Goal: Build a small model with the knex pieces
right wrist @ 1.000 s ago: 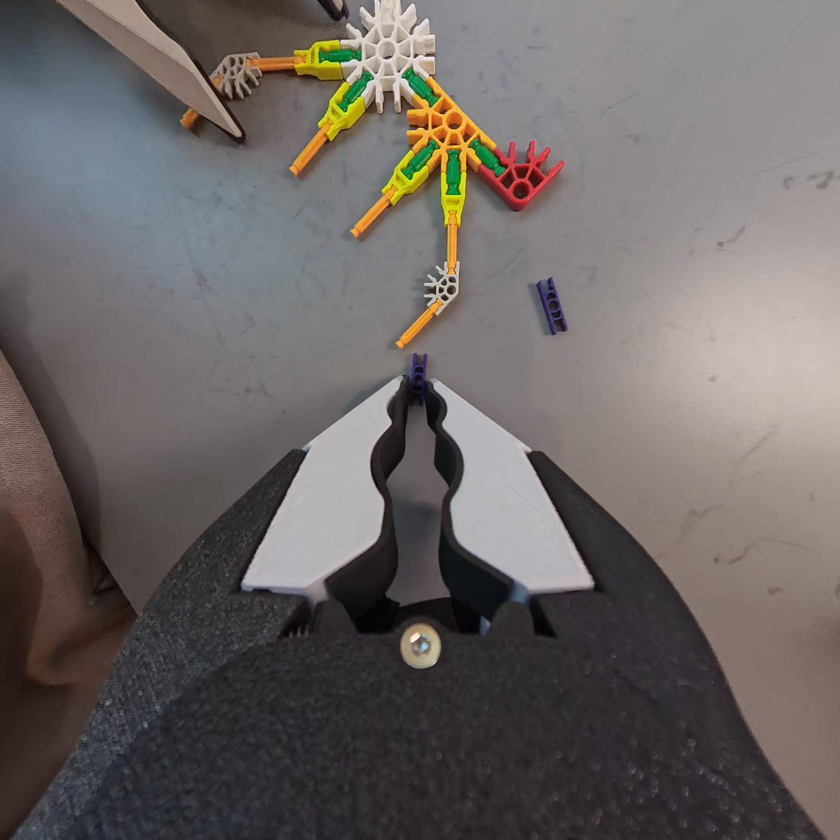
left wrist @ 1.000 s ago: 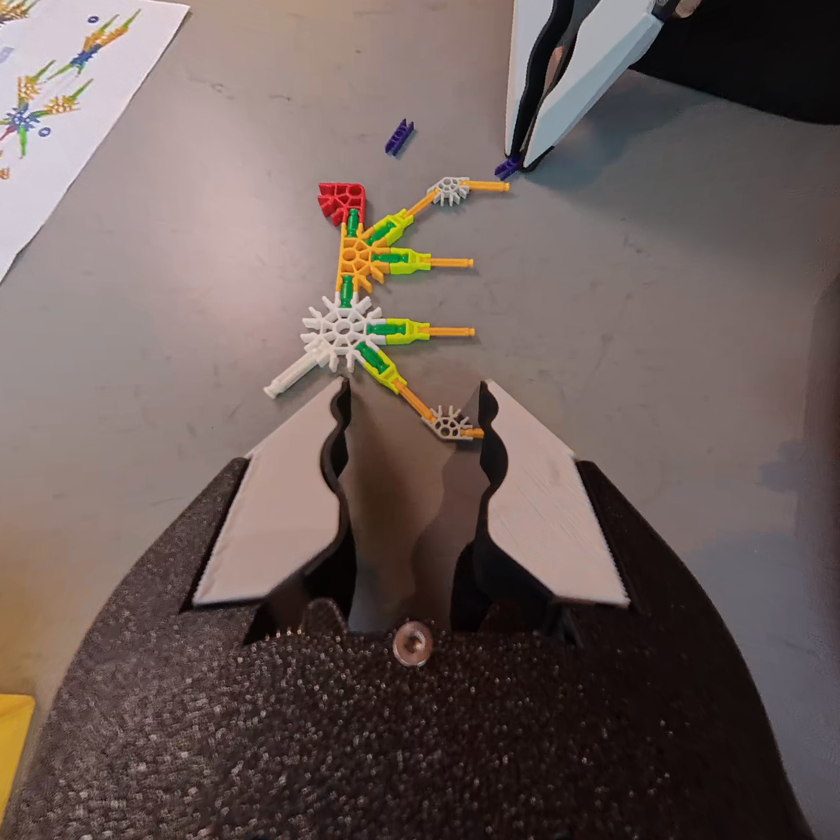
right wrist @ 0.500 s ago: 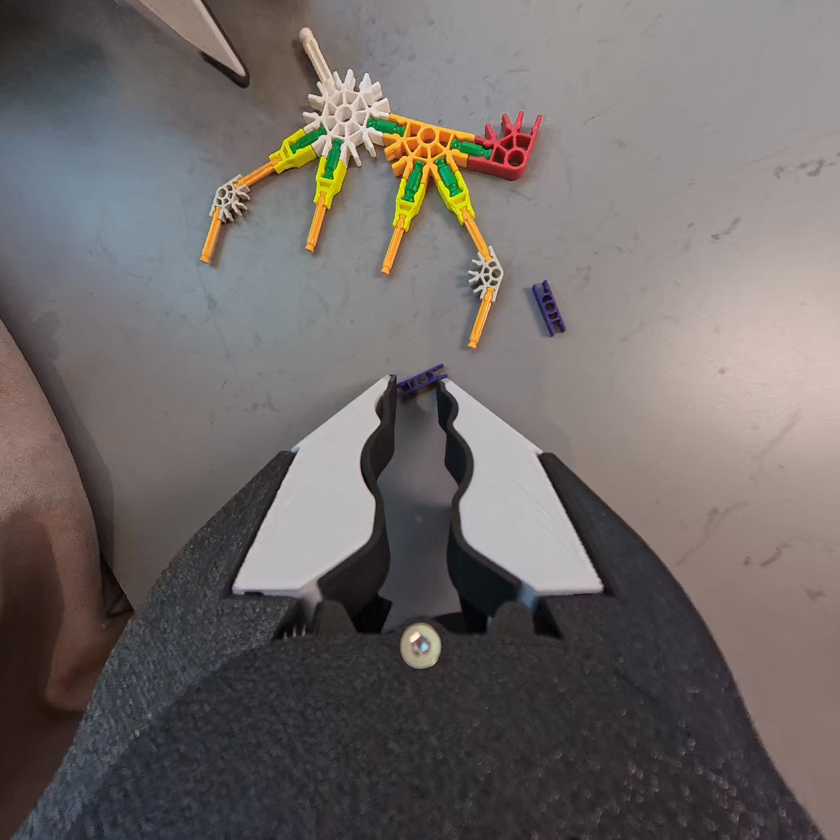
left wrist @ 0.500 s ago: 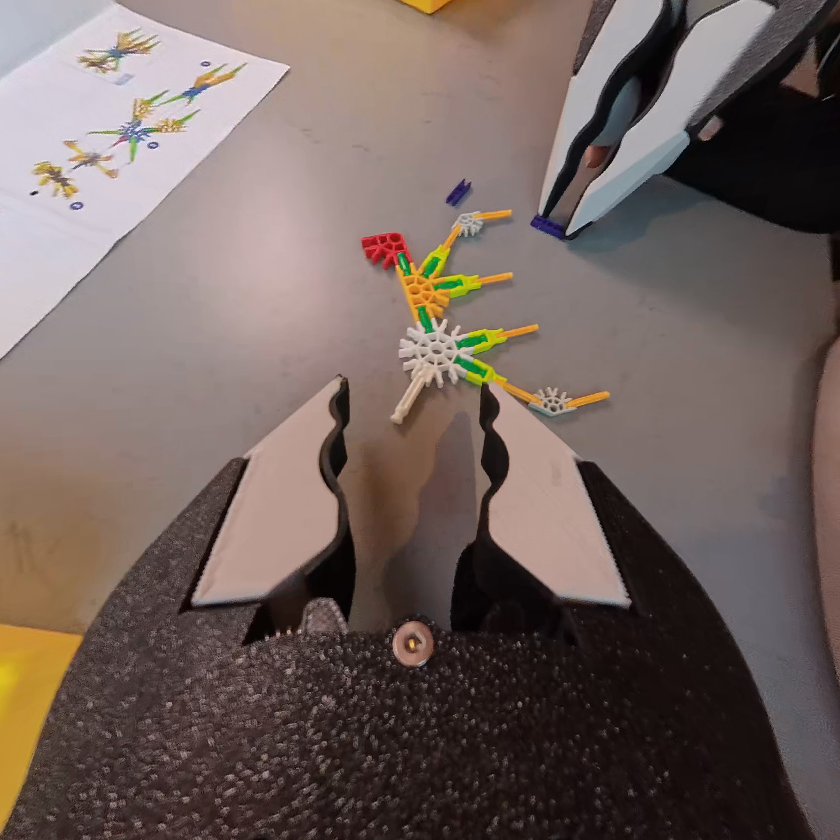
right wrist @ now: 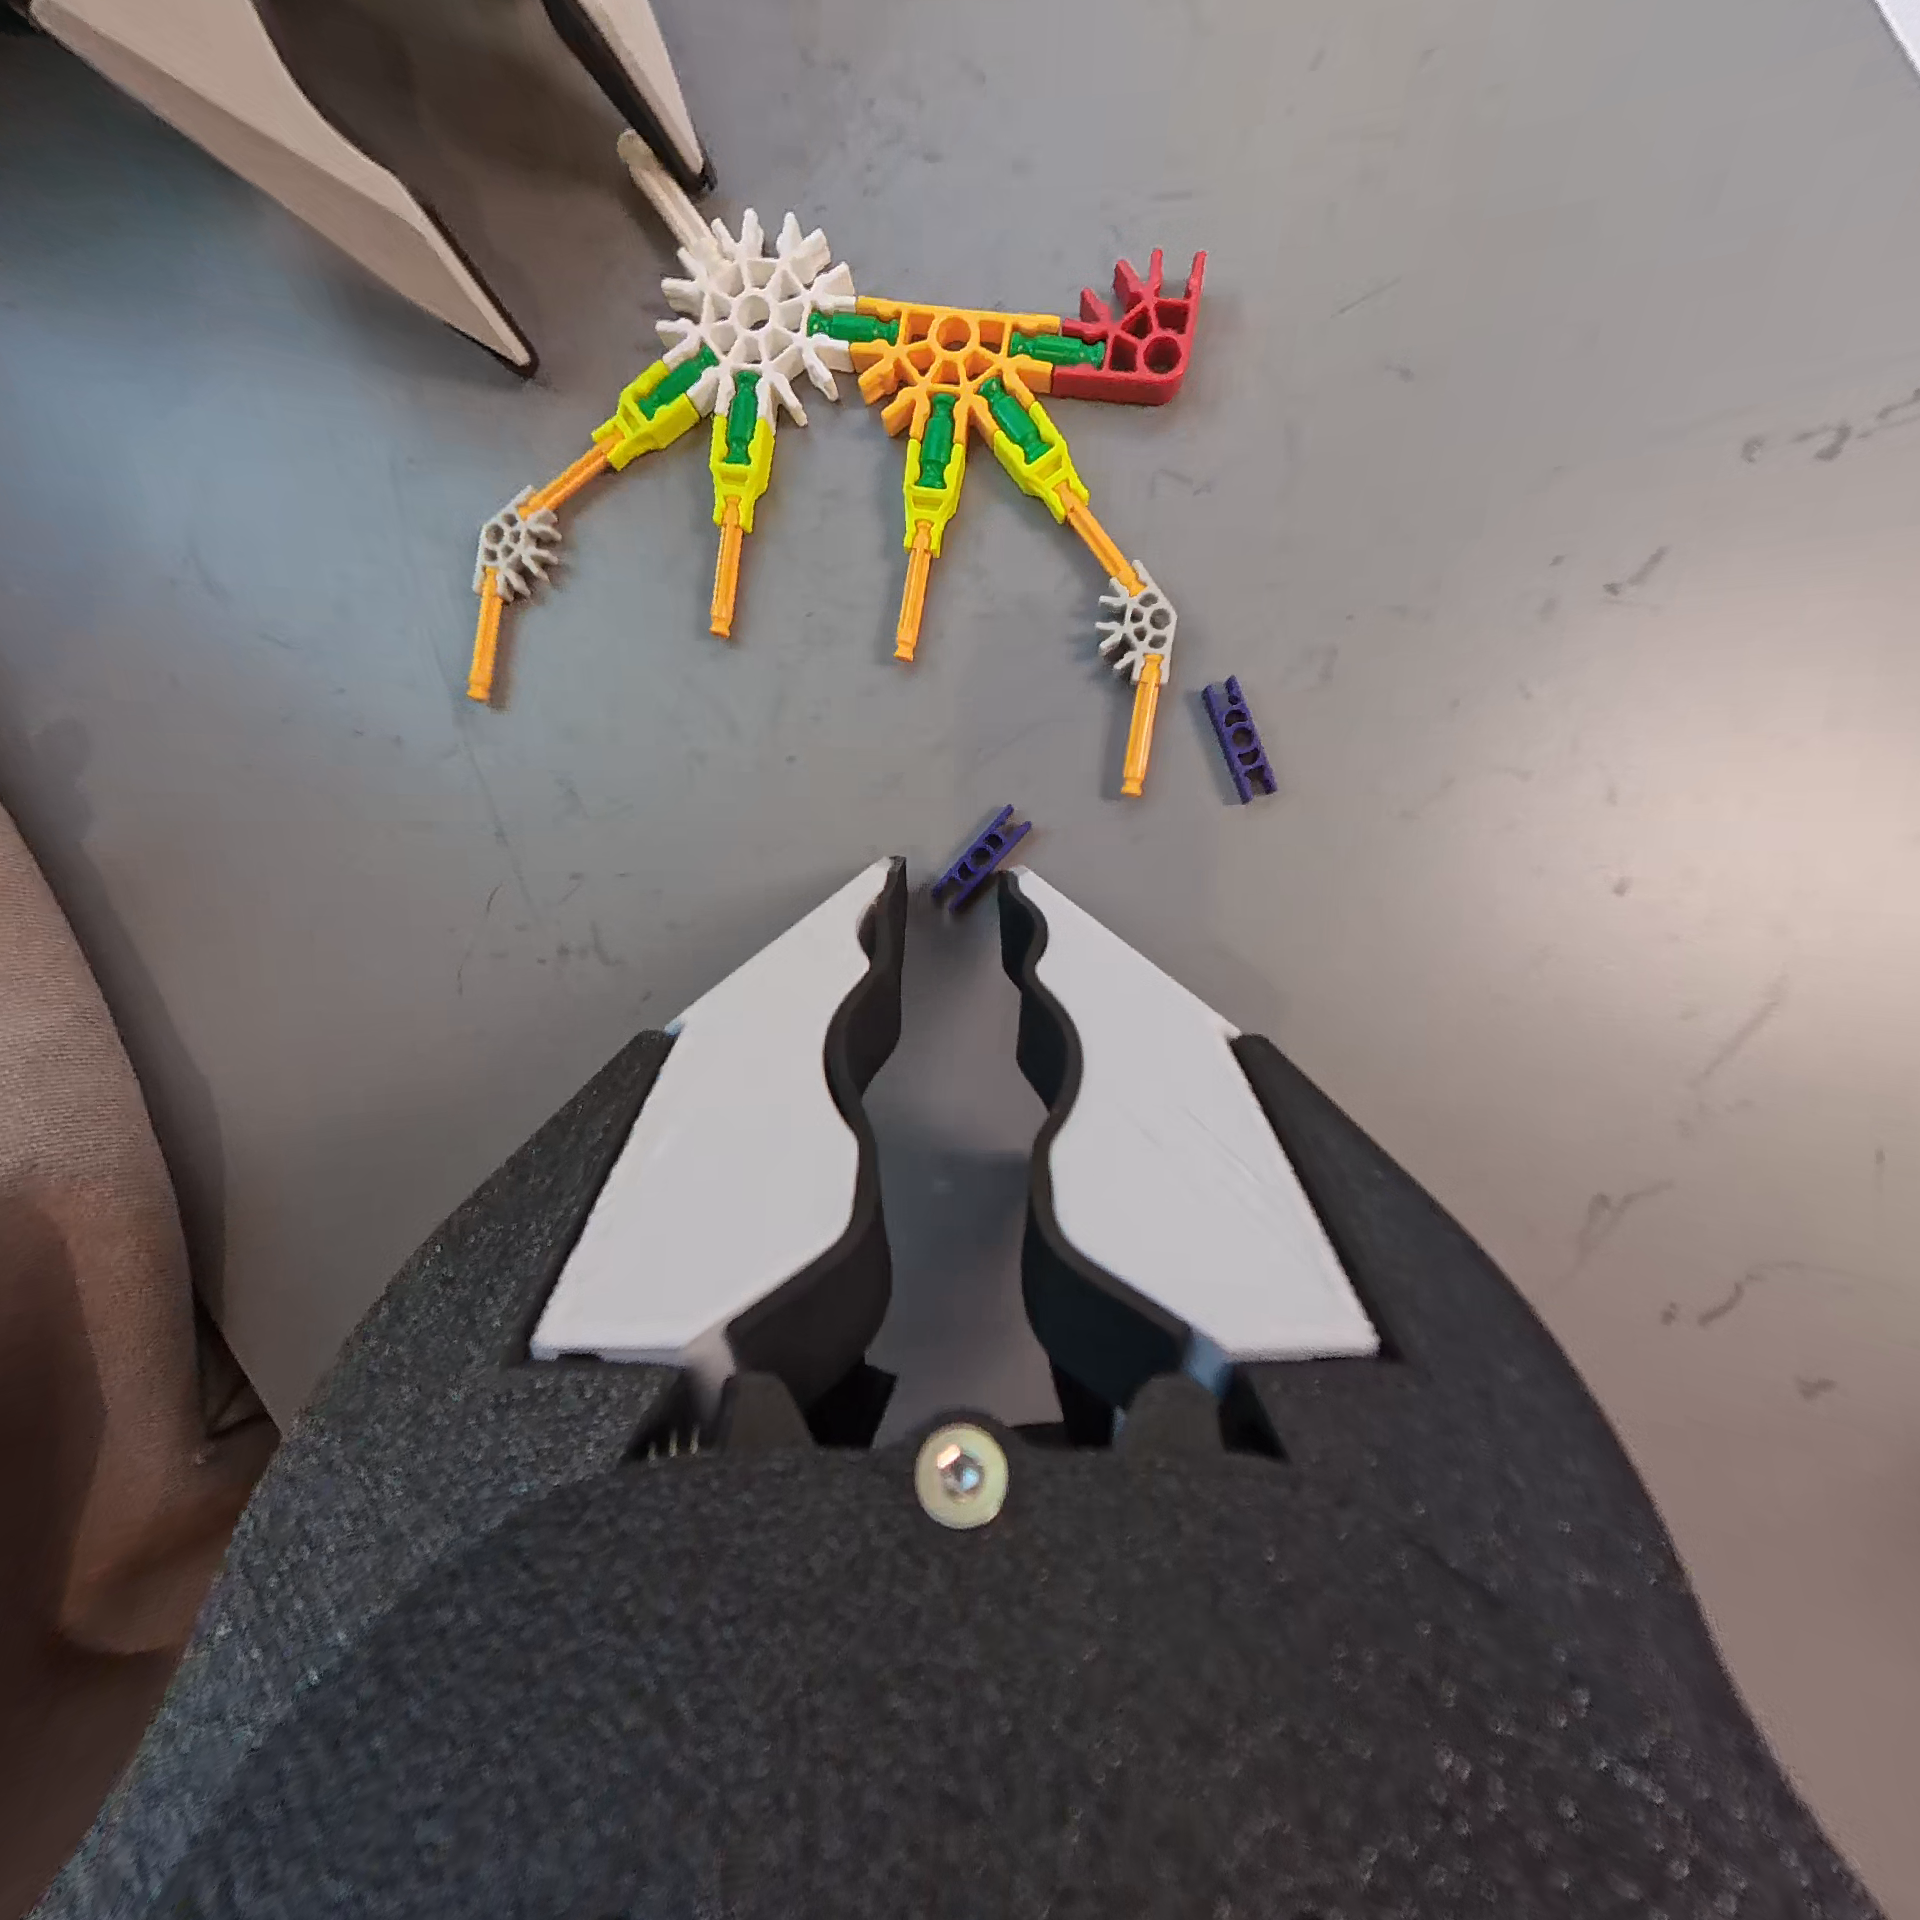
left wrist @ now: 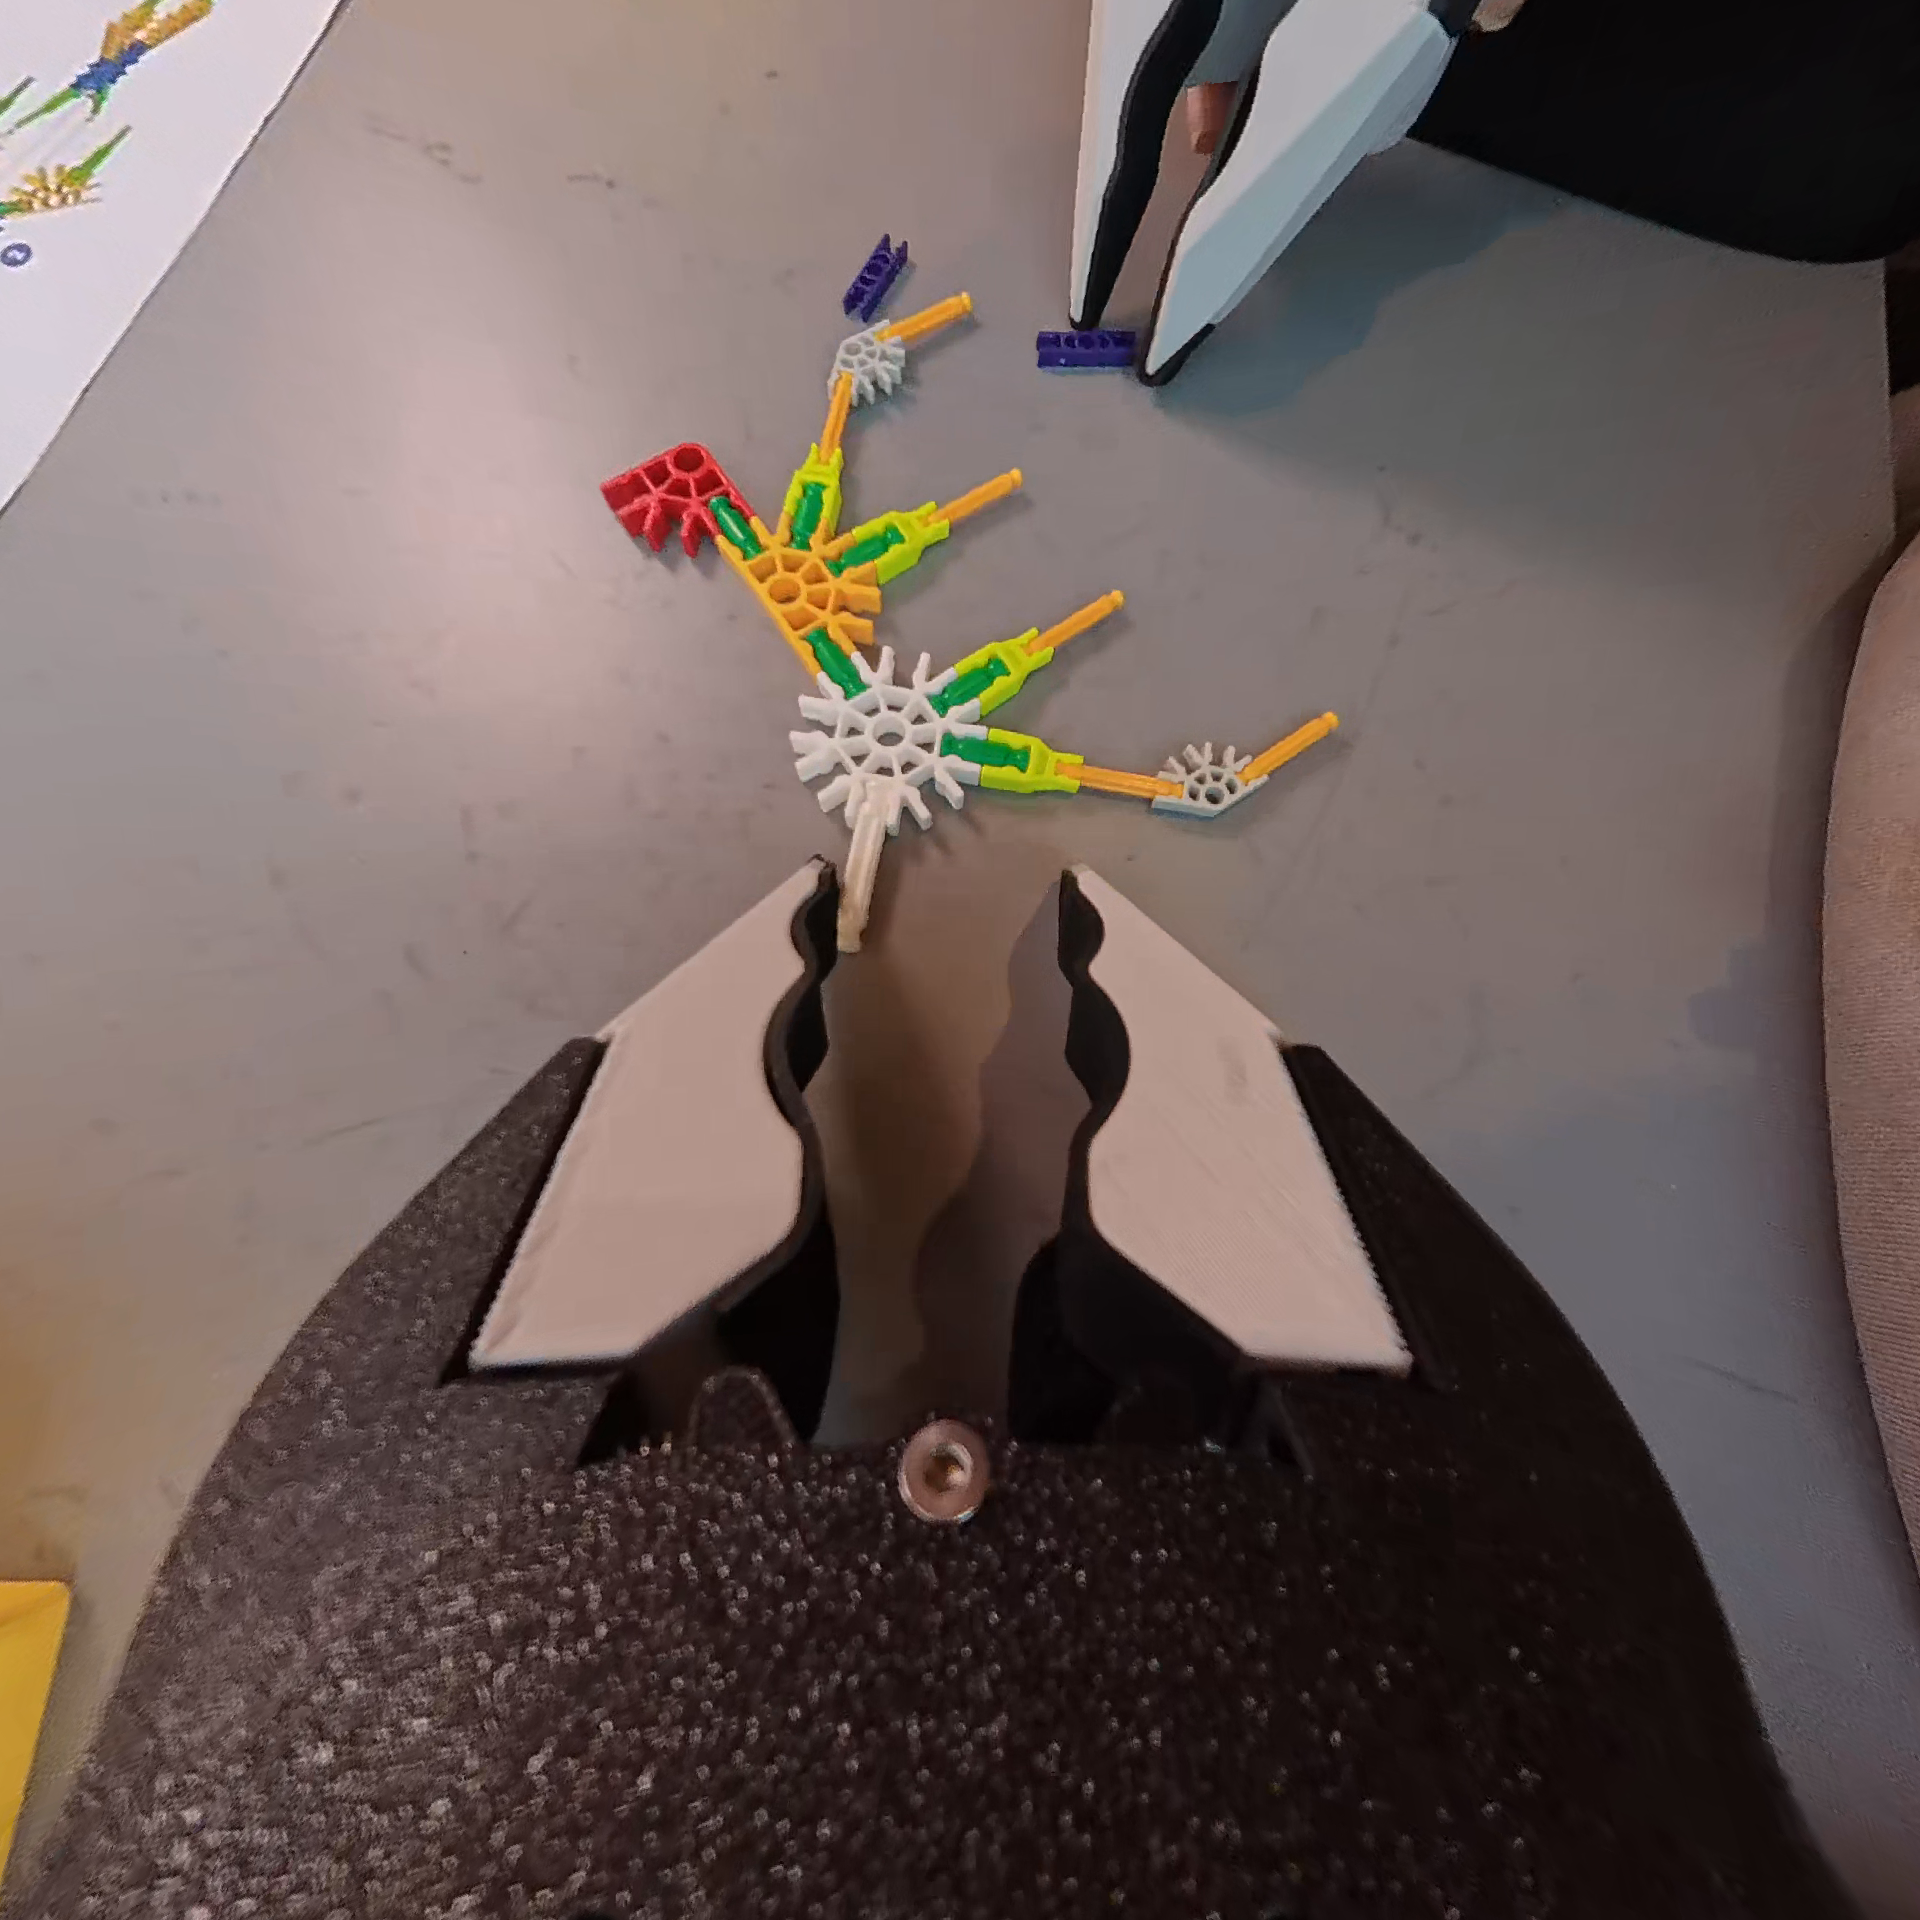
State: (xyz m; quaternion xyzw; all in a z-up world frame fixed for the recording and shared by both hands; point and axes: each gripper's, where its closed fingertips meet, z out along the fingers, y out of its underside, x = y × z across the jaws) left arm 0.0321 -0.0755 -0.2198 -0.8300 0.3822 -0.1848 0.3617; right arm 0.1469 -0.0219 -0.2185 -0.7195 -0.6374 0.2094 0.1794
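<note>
left gripper (left wrist: 948,894): agape, tip beside white rod (left wrist: 862,878) of toy model (left wrist: 821,582) | right gripper (right wrist: 951,878): slightly parted, purple clip (right wrist: 979,857) at tips, ungripped | on grey table (right wrist: 1558,520)

Scuffed grey tabletop (right wrist: 1558,416), evenly lit

grey table (left wrist: 364,727) | printed sheet (left wrist: 94,208) | yellow object (left wrist: 26,1673)

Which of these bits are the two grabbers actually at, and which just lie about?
At the grippers: left gripper, open, beside the white rod of the toy figure; right gripper, open, at a purple piece.
Lying about: second purple piece; printed sheet; yellow object at the edge.
</note>
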